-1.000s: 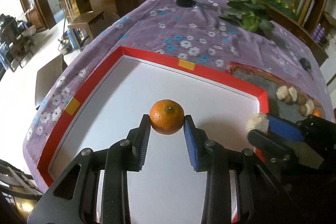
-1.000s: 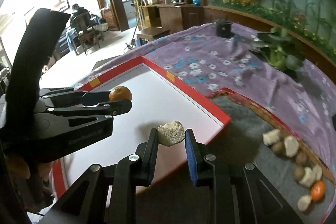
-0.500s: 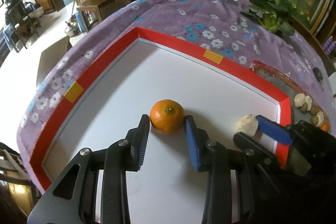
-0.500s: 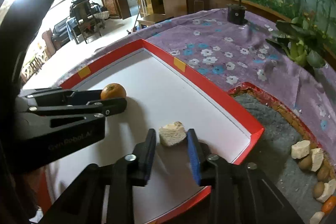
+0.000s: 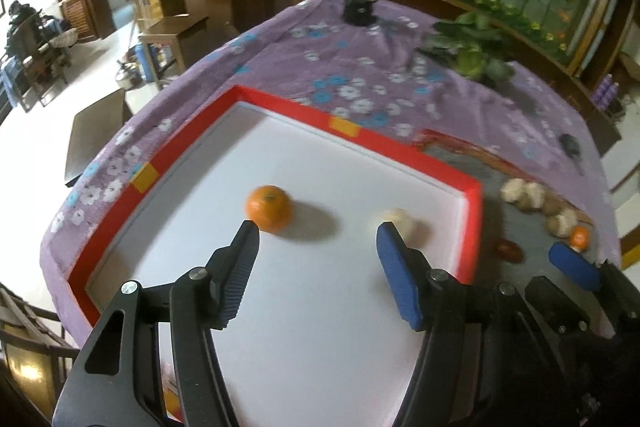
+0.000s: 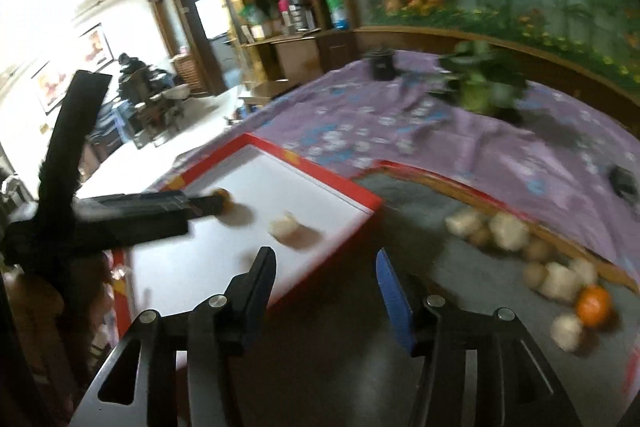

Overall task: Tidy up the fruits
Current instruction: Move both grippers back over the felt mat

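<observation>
Left wrist view: left gripper [image 5: 316, 233] released, jaws wide, low centre of frame. Orange [image 5: 268, 207] on white tray [image 5: 280, 327], left of centre, just beyond left jaw tip. Pale fruit chunk [image 5: 398, 219] right of it, by blue jaw.

Right wrist view: right gripper [image 6: 326, 263] released, grasping nothing, low centre. Blurred fruit pile [image 6: 520, 251] with second orange [image 6: 593, 303] on grey mat [image 6: 360, 347], lower right.

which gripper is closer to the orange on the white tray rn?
Left. The left gripper is open with one fingertip right beside the orange on the white tray. The right gripper is open over the grey mat, beyond the tray's edge.
</observation>
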`<action>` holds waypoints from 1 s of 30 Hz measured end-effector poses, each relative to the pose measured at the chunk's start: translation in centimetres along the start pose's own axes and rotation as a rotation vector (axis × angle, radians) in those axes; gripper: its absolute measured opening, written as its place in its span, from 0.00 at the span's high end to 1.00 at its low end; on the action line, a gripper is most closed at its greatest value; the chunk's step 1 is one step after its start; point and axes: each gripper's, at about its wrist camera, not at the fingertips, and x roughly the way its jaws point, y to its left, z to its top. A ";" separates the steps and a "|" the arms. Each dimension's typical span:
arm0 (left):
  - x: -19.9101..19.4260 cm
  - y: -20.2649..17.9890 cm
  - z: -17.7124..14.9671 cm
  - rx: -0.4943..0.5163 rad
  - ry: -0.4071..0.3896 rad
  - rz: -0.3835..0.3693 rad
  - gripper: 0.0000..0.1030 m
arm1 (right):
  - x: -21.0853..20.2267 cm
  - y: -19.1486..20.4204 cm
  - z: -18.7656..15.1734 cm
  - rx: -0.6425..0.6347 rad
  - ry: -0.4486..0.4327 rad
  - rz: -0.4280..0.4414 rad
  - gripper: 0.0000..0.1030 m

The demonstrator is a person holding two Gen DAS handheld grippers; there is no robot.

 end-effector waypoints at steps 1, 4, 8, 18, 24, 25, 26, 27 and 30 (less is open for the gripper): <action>-0.3 -0.7 -0.1 0.010 -0.005 -0.011 0.40 | -0.7 -0.7 -0.6 0.004 0.000 -0.021 0.48; -1.4 -3.0 -0.6 0.054 -0.013 -0.053 0.40 | -3.0 -3.1 -2.8 0.024 0.013 -0.107 0.46; -1.8 -6.9 -1.6 0.129 0.001 -0.089 0.40 | -4.6 -6.0 -4.7 0.086 0.022 -0.148 0.46; 1.5 -14.6 -2.7 0.352 0.056 -0.168 0.40 | -7.3 -9.8 -7.4 0.160 -0.006 -0.194 0.46; 4.4 -15.8 -2.6 0.364 0.088 -0.179 0.40 | -7.3 -11.4 -7.9 0.195 -0.011 -0.189 0.46; 4.6 -16.1 -2.6 0.379 0.089 -0.178 0.40 | -7.2 -11.6 -8.0 0.198 -0.009 -0.184 0.46; 4.8 -16.3 -2.6 0.394 0.090 -0.177 0.40 | -7.1 -11.8 -7.9 0.200 -0.007 -0.184 0.46; 5.1 -16.4 -2.6 0.407 0.093 -0.175 0.40 | -6.9 -12.0 -8.0 0.203 -0.005 -0.186 0.46; 5.9 -16.9 -2.4 0.431 0.103 -0.173 0.40 | -6.5 -12.8 -8.1 0.222 0.000 -0.181 0.46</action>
